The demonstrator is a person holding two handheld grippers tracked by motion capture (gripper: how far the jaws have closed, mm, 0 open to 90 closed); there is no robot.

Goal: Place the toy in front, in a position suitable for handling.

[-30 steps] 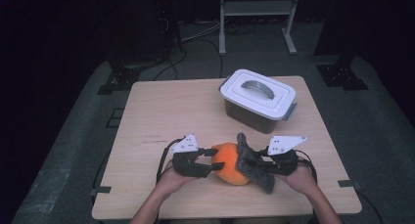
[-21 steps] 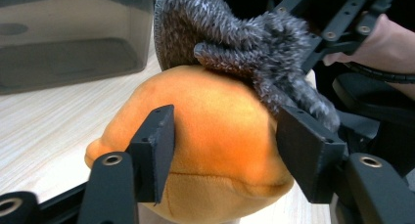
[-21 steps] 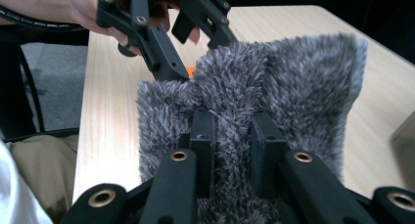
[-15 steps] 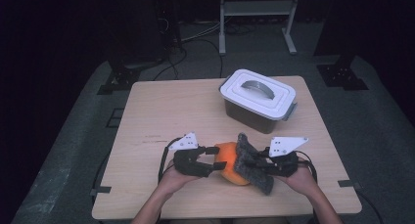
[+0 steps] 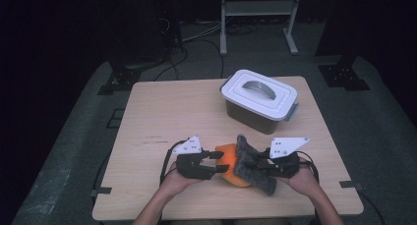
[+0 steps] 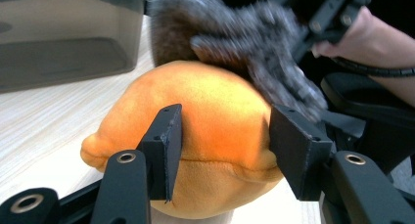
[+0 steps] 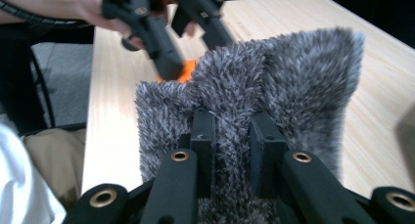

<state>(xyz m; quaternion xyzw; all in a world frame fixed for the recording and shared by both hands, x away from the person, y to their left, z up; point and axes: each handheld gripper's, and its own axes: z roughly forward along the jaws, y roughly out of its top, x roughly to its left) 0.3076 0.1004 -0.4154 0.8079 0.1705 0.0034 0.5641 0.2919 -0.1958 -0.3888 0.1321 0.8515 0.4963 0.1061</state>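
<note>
High view, left to right: left gripper (image 5: 216,164) sits lower centre-left of the frame, orange plush (image 5: 227,167) just beside it at lower centre, grey furry cloth (image 5: 253,168) draped over the plush's right side, right gripper (image 5: 255,165) at lower centre-right. We note a lidded plastic box (image 5: 259,100) in the upper right of the table (image 5: 162,112), well apart from the work.

Left gripper view: jaws stand wide to either side of the orange plush (image 6: 215,136); whether they touch it we cannot tell. Grey furry cloth (image 6: 254,43) lies across the upper right of the plush.

Right gripper view: jaws narrow, pinched on a fold of the grey furry cloth (image 7: 254,97).

Risks, as we judge them:
- the left jaws are not clamped, so a pull on the cloth could drag or roll the plush along the table
- the right grip takes only a fold of pile; fur could slip out under tension
- the two grippers sit close together, so a sudden release could knock them into each other

Writing: we read no brand, label or text on any item
</note>
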